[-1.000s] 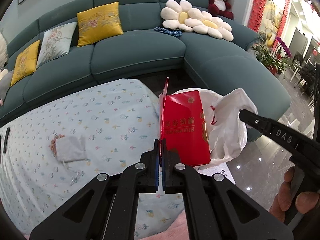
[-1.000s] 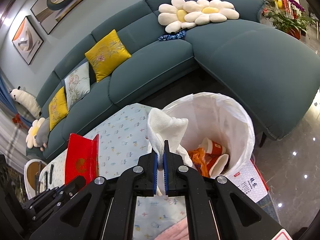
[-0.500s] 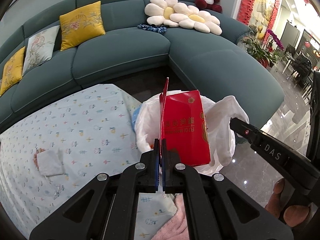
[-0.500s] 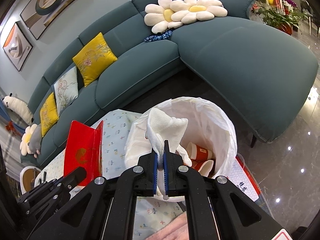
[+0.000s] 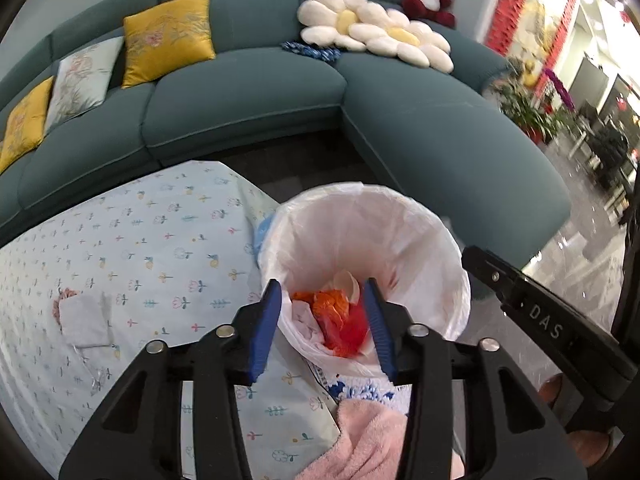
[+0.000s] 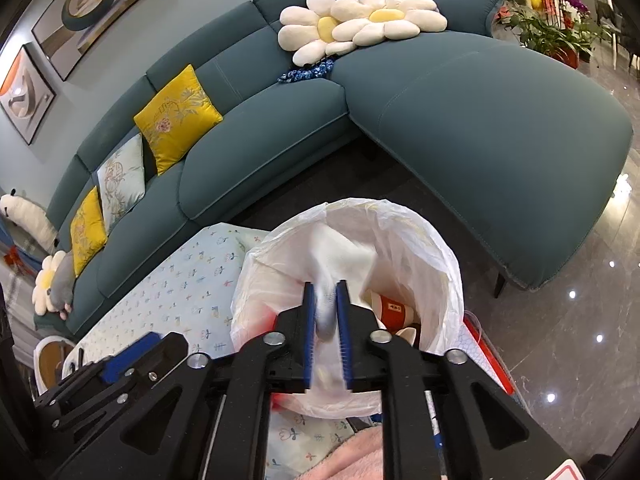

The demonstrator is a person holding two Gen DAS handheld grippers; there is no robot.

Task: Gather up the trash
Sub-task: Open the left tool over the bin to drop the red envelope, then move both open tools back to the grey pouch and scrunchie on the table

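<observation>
Left gripper [image 5: 324, 292] hangs over the bin mouth, jaws opening, nothing between the blue pads; through the gap only the trash in the bin shows. Right gripper [image 6: 325, 294] is also over the bin, jaws opening, narrow gap, with a white tissue [image 6: 340, 256] between the pads, blurred; cannot tell if the pads press on it. Bin [image 5: 440, 240] has a white bag liner and stands off the 3 o'clock corner of the surface [image 5: 160, 240], which is covered in a pale flower-print cloth. In the bin: orange wrapper [image 5: 332, 308], red scraps at 6 o'clock of it, and a red-and-white paper cup [image 6: 394, 308] at 3 o'clock of the right gripper. A crumpled tissue [image 5: 84, 320] lies on the surface, well apart from the bin, at 9 o'clock of the left gripper. Pink towel [image 5: 368, 440] at 6 o'clock in the left wrist view, under the gripper body. Teal sofa [image 5: 248, 92] at 12 o'clock, with yellow cushions [image 5: 168, 36] and a daisy cushion [image 5: 376, 36]. Fingers [image 5: 552, 392] of the person's hand show at 4 o'clock in the left wrist view.
</observation>
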